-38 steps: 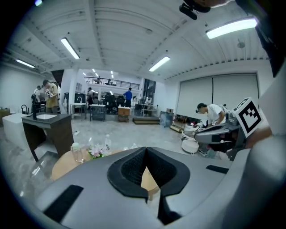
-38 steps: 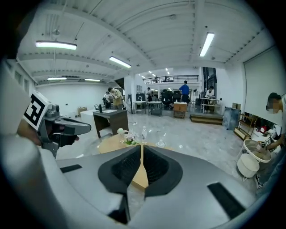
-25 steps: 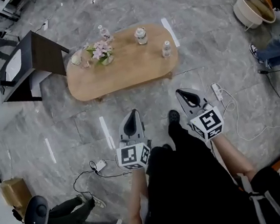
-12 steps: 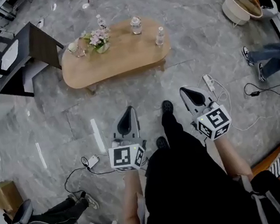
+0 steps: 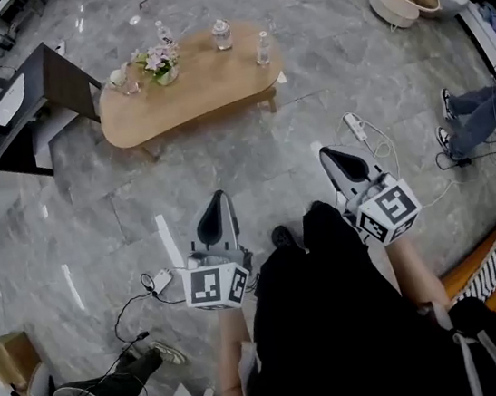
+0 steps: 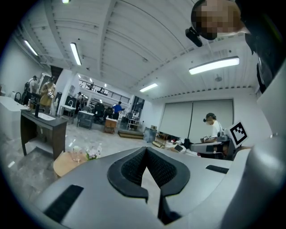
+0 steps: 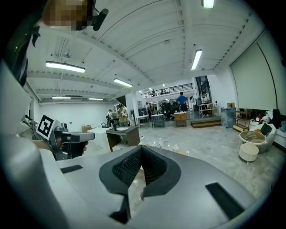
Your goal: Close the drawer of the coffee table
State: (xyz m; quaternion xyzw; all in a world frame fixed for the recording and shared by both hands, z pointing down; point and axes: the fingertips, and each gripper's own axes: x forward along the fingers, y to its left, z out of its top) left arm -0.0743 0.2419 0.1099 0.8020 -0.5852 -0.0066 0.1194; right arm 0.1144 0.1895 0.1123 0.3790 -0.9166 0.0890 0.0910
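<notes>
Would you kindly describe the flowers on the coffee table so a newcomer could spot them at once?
Start at the oval wooden coffee table on the grey stone floor in the head view. Near its left end stands a small pink bouquet; its neighbours are all clear bottles and glassware.

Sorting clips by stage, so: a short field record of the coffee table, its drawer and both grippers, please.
table: oval light-wood coffee table, ahead on grey stone floor
on it: pink flowers, clear bottles
drawer: no open drawer shows; cannot confirm
left gripper: shut, empty, away from table
right gripper: shut, empty, away from table
</notes>
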